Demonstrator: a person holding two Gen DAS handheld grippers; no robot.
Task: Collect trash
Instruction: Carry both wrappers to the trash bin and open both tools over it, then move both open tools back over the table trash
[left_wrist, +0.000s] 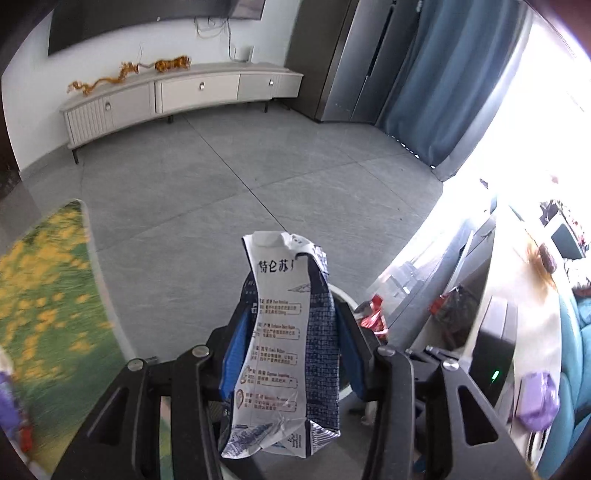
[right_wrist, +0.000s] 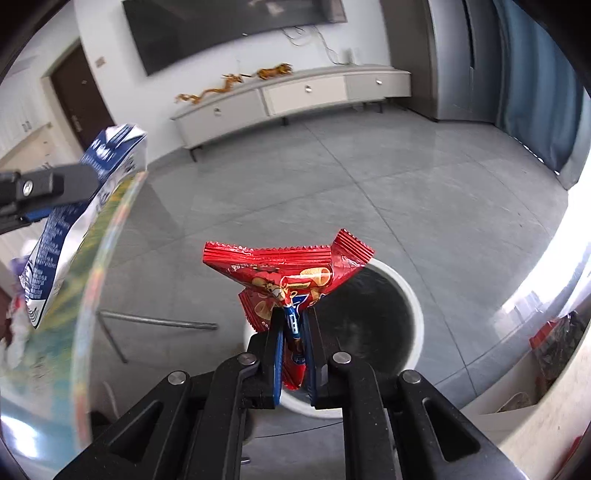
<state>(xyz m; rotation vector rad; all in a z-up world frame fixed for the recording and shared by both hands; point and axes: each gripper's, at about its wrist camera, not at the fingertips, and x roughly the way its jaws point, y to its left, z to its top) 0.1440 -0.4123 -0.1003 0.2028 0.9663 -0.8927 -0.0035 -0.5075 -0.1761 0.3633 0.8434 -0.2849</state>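
**A:** How much room is there to move?

**B:** Plenty ahead — a wide stretch of grey tiled floor runs to a low TV cabinet against the far wall, and blue curtains hang at the right. Close in it is tighter. The curved rim of a glass table with a yellow-and-green flowered top sweeps down the left of the right wrist view, and a white waste bin with a dark inside stands on the floor just beyond the right gripper.

**A:** And the trash relative to the jaws?

**B:** The left gripper is clamped on a milk carton, its blue pads pressing both flanks about halfway up, so the carton sticks out past the fingertips and hangs below them too. The right gripper's jaws are nearly together, pinching a red snack wrapper by its lower middle; the rest fans out above the tips, over the near rim of the bin.

**A:** How do they look?

**B:** The carton is white and dark blue, printed with Chinese text, crushed and creased, its top torn open. The wrapper is glossy red with crimped ends and a cartoon figure — the print is too small to read.
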